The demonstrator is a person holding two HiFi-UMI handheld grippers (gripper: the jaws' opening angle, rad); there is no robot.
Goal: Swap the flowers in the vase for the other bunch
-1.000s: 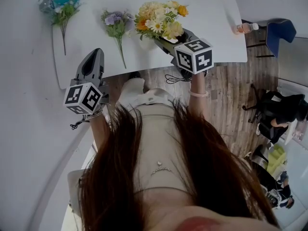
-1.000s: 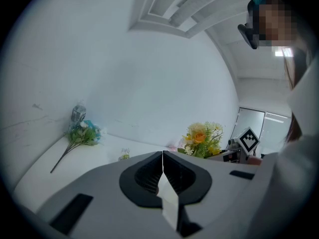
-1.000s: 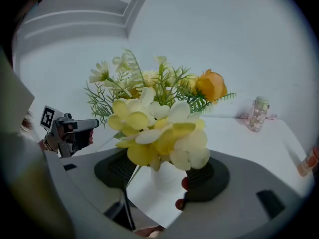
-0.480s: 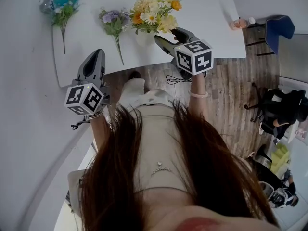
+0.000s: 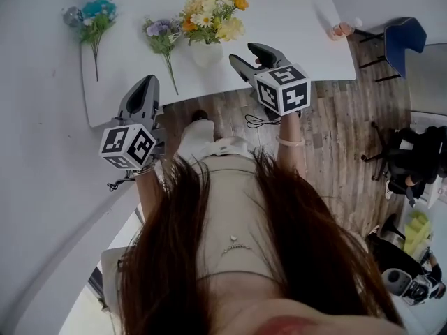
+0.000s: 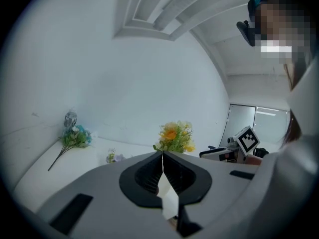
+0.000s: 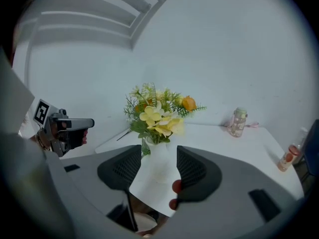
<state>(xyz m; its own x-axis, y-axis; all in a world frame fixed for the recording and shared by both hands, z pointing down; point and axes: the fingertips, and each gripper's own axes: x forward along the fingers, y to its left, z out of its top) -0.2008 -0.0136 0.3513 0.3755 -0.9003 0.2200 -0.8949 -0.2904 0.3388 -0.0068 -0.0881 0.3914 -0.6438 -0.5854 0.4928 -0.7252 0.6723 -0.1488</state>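
Left tongs (image 5: 146, 82) clenched, empty; right tongs (image 5: 244, 52) parted, just narrowing, nothing between, near white rounded vase (image 7: 158, 158). Purple flower bunch (image 5: 162, 31) left of vase, unseen from right gripper view.

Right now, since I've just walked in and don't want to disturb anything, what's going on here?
A person stands at a white table with a gripper in each hand. The right gripper, jaws apart though just closing a little, aims at the vase of yellow flowers, gripping nothing. The left gripper is shut and empty. A purple bunch lies beside the vase.
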